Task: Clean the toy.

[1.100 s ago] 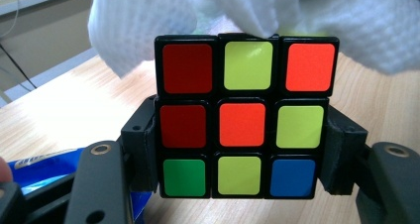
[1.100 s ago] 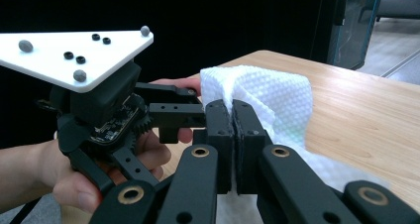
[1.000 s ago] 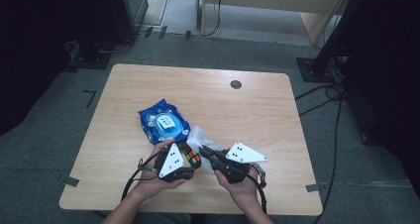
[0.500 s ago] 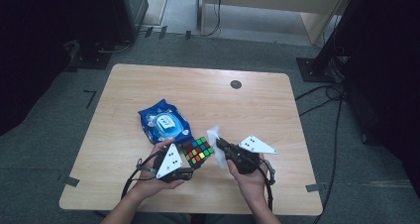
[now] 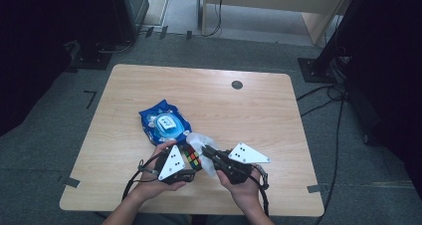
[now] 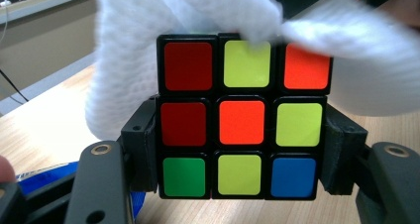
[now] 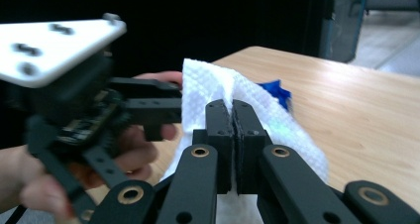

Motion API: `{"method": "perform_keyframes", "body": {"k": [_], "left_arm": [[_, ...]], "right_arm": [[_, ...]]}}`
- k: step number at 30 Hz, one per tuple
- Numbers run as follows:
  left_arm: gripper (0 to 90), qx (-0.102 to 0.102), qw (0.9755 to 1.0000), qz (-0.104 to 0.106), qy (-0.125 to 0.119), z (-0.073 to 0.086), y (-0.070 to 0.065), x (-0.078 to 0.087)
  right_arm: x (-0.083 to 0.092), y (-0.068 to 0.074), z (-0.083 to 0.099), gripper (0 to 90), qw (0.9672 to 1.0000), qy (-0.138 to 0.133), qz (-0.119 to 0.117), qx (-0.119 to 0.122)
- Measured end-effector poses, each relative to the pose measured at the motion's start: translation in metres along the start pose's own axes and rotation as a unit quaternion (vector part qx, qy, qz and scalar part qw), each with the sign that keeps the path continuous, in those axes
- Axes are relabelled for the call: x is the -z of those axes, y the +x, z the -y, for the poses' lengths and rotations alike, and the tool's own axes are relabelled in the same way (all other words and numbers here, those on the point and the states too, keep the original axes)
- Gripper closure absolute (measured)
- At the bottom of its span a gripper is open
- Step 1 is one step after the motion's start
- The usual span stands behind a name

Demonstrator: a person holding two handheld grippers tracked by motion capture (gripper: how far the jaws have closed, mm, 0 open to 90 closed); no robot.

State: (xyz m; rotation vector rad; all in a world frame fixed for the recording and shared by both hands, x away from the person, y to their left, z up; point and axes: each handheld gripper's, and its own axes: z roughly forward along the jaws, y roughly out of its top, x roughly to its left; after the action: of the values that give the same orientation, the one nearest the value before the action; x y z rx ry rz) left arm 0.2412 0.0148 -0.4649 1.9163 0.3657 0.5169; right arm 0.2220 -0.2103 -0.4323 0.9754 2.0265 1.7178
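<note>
Left gripper (image 5: pixel 191 161): my jaws clamp a puzzle cube (image 6: pixel 241 116) by its sides, just above the counter (image 5: pixel 249 105).
Right gripper (image 7: pixel 233 110): pinched tight on a white wipe (image 7: pixel 208 85), pointing at the cube.
Wipe: draped over the cube's top.
Hands: close together at the counter's near edge.

High view: dim, room edges near black at 9 and 3 o'clock; table (image 5: pixel 259 105) evenly lit, soft, low detail. Left gripper view: cube (image 6: pixel 240 117) sharp, colours saturated; white wipe (image 6: pixel 317 40) overexposed, motion-blurred at 1 o'clock. Right gripper view: left gripper (image 7: pixel 89 115) blurred at 9 o'clock, background dark.
</note>
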Motion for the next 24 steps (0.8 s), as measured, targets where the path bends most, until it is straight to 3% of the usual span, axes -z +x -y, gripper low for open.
{"method": "perform_keyframes", "body": {"k": [4,6,12,18,22,24], "left_arm": [[34.2,0.001,1.0,-0.001,0.0,0.0,0.001,0.001],[34.1,0.001,1.0,0.0,-0.001,0.001,0.002,0.001],[34.2,0.016,0.9998,-0.001,-0.012,-0.001,0.007,0.005],[34.1,0.036,0.9992,-0.004,-0.017,-0.001,0.013,0.008],[34.1,0.042,0.9989,-0.012,-0.017,0.0,0.017,0.01],[34.1,0.047,0.9986,-0.019,-0.017,0.0,0.019,0.011]], "right_arm": [[0.0,-0.013,0.006,88.6,0.9993,0.009,0.032,0.013],[-0.001,-0.023,0.011,88.6,0.9987,0.017,0.048,0.004],[0.0,-0.048,0.024,88.6,0.9916,0.055,0.117,-0.003],[0.005,-0.061,0.03,87.6,0.9863,0.067,0.15,-0.017],[0.007,-0.064,0.031,68.0,0.9847,0.058,0.162,-0.028],[0.008,-0.065,0.03,60.7,0.9871,0.053,0.144,-0.045]]}}
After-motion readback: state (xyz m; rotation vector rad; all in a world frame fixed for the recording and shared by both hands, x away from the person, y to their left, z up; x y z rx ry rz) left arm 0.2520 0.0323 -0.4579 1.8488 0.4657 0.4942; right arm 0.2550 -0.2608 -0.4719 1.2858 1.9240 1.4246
